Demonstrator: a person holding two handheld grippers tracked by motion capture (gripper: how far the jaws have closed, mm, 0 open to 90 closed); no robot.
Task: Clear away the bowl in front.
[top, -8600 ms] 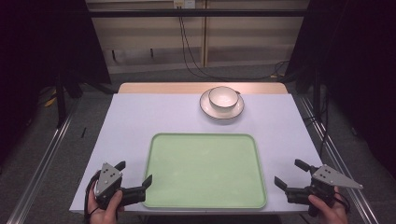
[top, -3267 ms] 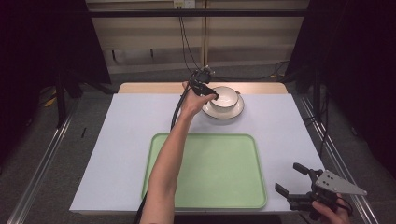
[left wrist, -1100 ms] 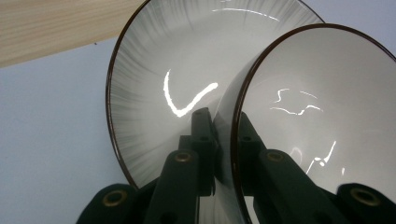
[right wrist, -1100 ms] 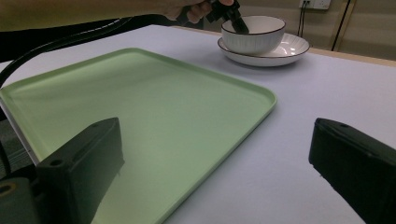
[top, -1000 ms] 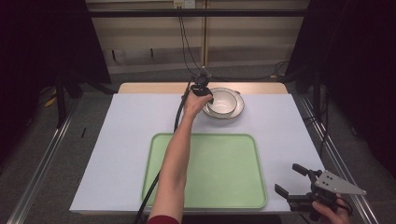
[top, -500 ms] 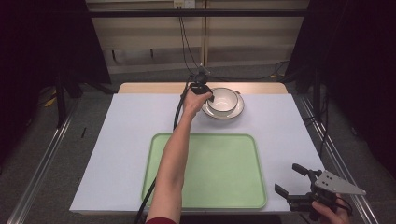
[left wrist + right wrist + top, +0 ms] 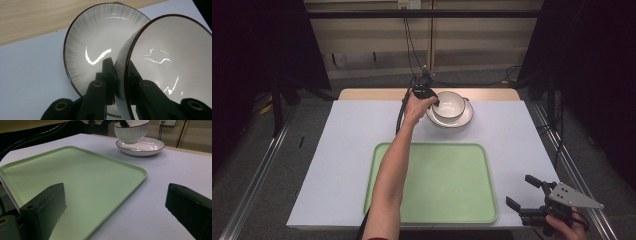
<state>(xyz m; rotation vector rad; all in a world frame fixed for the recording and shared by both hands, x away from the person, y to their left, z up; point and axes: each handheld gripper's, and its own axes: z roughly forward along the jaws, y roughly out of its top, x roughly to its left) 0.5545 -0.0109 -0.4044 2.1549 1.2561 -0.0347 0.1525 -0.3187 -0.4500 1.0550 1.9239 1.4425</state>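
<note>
Lifting bowl (image 7: 449, 104) off plate (image 7: 464, 117), seemingly.

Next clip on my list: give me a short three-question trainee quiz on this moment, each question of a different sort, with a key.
1. True or false: the left gripper is shut on the rim of the white ceramic bowl.
2. Multiple choice: the bowl is (A) flat on the light green plastic tray, (B) tilted above the white ribbed ceramic plate, (C) upside down on the table.
3. Fill in: the right gripper, near the tray's right front corner, has its jaws ____.

Key: 1 true; 2 B; 3 open, with nothing between them.
</note>
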